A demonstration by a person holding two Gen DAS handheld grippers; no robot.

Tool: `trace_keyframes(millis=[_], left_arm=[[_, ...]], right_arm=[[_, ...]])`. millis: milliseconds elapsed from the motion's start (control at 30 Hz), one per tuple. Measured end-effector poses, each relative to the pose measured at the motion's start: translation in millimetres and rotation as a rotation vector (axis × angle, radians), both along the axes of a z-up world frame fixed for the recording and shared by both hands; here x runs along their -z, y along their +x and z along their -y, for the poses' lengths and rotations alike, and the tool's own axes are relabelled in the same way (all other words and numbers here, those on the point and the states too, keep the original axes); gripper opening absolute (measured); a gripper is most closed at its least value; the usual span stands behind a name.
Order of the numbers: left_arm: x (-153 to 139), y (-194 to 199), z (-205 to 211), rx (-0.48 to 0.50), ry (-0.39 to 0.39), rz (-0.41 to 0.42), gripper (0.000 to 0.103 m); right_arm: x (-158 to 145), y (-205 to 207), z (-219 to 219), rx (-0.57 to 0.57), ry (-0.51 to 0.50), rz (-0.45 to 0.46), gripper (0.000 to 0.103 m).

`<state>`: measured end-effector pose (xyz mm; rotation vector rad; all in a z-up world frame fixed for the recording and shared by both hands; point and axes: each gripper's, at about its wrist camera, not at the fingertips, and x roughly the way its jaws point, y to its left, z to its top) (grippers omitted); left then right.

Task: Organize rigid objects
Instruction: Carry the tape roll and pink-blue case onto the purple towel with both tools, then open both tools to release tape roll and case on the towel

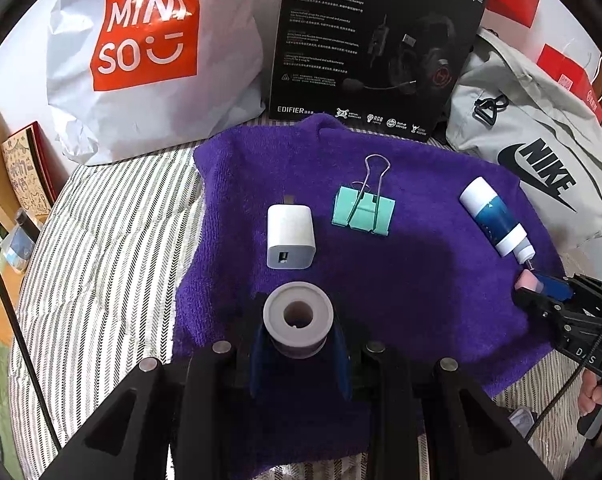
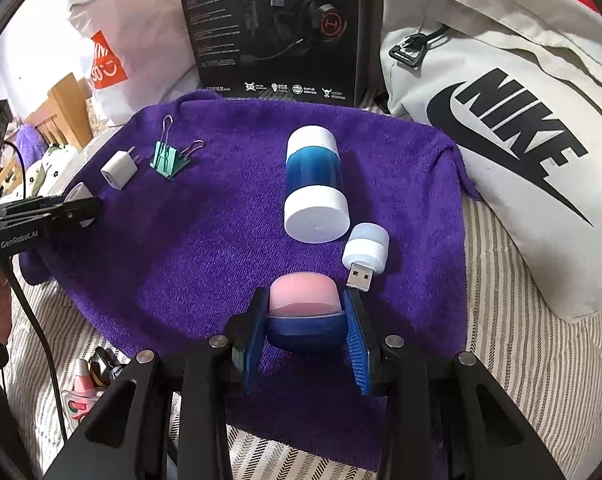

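My left gripper (image 1: 299, 354) is clamped on a grey spool (image 1: 298, 318). My right gripper (image 2: 307, 340) grips a pink-and-blue capsule (image 2: 303, 306). Both hang over the purple towel (image 1: 401, 280). Ahead of my left lie a white charger (image 1: 290, 237) and a teal binder clip (image 1: 364, 212). Only my right view shows the small USB light (image 2: 365, 250), lying just beside the blue bottle (image 2: 315, 184). No container holds anything.

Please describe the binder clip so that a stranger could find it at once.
Look at the purple towel spread before the black headphone box. Near the towel's middle, between the white charger and the blue-and-white bottle, lies the binder clip: the only mint-green item, with wire handles.
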<state>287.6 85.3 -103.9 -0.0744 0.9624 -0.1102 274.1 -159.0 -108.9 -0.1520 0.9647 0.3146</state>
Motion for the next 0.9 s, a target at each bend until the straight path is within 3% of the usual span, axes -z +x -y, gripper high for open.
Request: trace_keyframes(millis=[300,700,900], left_arm=[[7.0,3.0,17.2,0.014,0.092,-0.002,0.027],[8.3,-1.0,19.3,0.030,0.112,0.013,0.028],[7.7,-5.7,20.5,0.029,0.133,0.012,0.038]], right_arm=[[1.1,-2.4,-1.2,-0.024,-0.010,0.018,0.041],[-1.5,-6.9,7.3,-0.024,0.020,-0.009,0.046],[-6.1,-14.0,16.1,-0.019,0.059,-0.015,0.047]])
